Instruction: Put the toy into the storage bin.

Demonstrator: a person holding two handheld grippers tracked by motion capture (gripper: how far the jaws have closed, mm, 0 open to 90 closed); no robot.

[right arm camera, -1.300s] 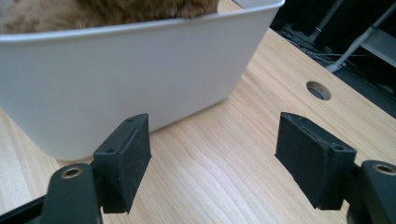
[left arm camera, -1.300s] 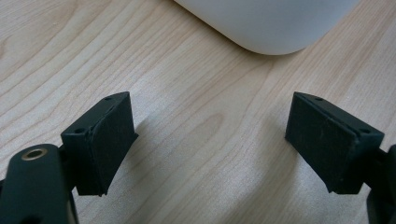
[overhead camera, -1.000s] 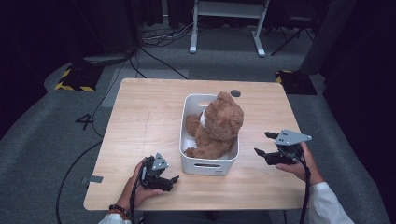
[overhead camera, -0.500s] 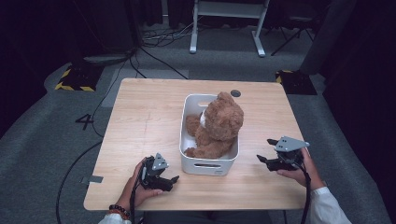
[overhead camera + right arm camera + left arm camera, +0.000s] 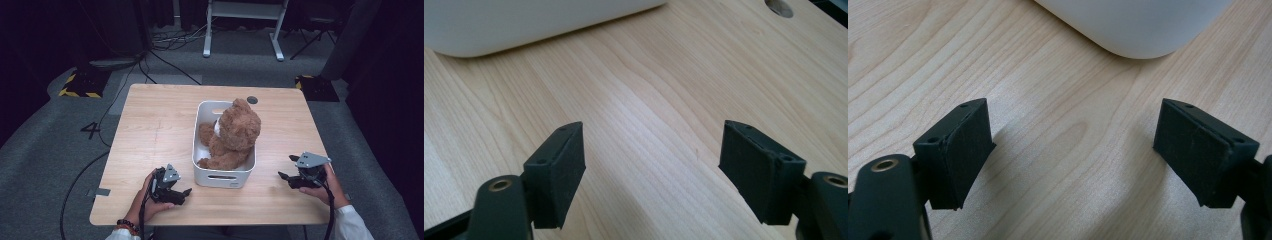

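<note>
Left gripper (image 5: 184, 193) near table's (image 5: 150, 130) front edge, left of bin (image 5: 223, 178); I read jaws open, nothing between, bare wood beneath. Right gripper (image 5: 287, 168) near front-right corner, right of bin; jaws open, empty, over wood. Bear (image 5: 234, 136) sits in white bin at table's centre, apart from both grippers.

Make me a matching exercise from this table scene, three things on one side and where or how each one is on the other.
Things:
1. teddy bear
2. white bin
3. left claw

Places or states:
A. in the middle of the wooden table
B. open, nothing between its jaws
C. sitting inside the bin

Pairs: 1-C, 2-A, 3-B
</note>
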